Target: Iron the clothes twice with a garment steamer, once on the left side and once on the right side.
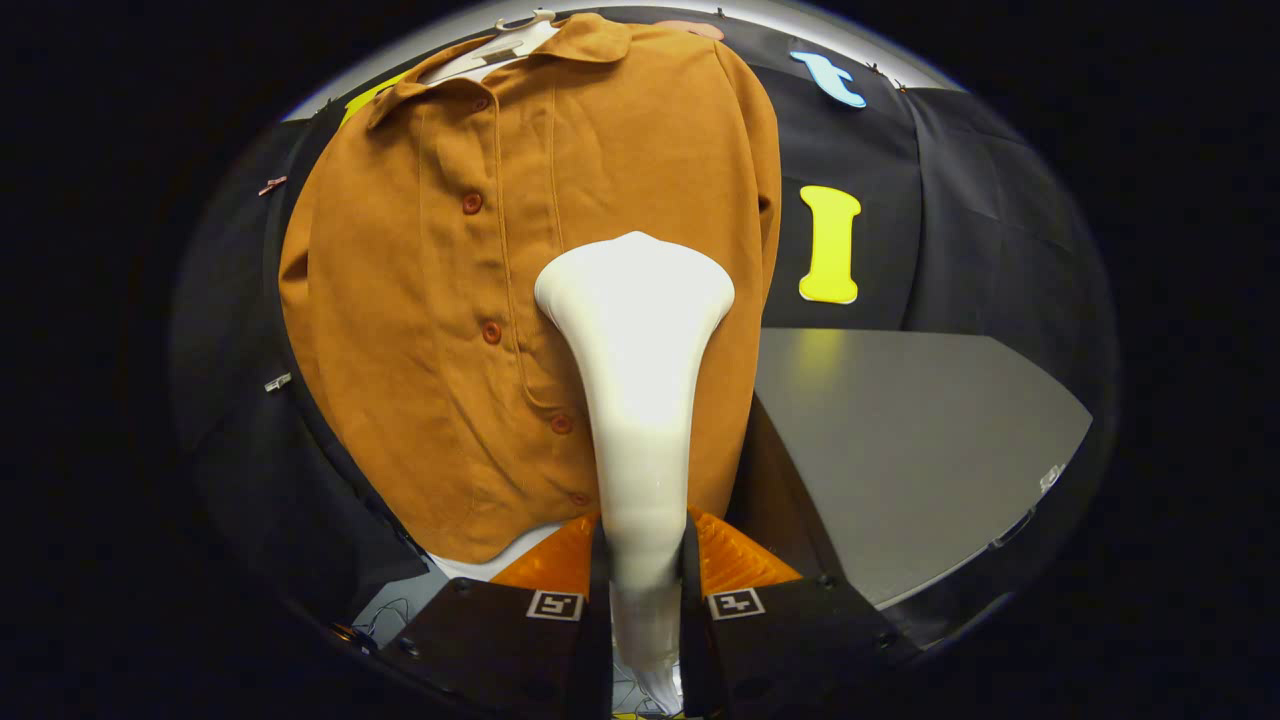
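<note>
The jaws [643, 570] are clenched on the handle of the white garment steamer [636, 340], whose flared head lies against the hanging shirt [420, 330], apparently touching it just beside the button placket. A tilt could drag the cloth into folds. The shirt is rust-brown, buttoned, collared, hanging beside the grey worktop [900, 450].

The gripper [641, 545], clamped on the steamer [636, 330], has two black blocks, each with a square black-and-white marker [555, 604], small screws [462, 585] and ribbed fingers [548, 560].
</note>
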{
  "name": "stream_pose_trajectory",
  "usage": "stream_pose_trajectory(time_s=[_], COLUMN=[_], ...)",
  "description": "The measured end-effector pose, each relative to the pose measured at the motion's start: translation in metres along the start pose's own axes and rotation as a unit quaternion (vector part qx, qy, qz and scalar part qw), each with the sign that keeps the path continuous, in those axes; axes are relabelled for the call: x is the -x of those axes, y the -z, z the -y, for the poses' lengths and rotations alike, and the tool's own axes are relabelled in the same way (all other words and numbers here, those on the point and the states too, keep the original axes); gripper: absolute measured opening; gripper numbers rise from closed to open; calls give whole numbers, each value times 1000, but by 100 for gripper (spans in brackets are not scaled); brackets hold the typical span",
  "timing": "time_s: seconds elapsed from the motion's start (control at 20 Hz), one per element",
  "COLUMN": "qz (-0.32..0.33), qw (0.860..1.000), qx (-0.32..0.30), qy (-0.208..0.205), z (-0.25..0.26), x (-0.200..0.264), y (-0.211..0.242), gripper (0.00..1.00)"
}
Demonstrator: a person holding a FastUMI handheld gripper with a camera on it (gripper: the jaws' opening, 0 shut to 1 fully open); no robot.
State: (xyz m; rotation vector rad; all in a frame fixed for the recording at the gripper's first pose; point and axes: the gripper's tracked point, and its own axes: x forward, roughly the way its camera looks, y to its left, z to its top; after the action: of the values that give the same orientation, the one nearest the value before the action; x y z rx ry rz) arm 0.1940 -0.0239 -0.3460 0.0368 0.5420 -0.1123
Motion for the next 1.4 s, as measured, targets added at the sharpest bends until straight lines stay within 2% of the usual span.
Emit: stream_pose_trajectory(time_s=[0.65, 0.85, 1.1, 1.4], qz=[-89, -94, -49, 29], qw=[996, 995, 998, 999], qx=[-15, -14, -15, 0], qy=[20, 20, 22, 15], z=[1, 2, 1, -17], x=[-2, 11, 40, 86], y=[90, 107, 82, 6], gripper=[30, 30, 30, 30])
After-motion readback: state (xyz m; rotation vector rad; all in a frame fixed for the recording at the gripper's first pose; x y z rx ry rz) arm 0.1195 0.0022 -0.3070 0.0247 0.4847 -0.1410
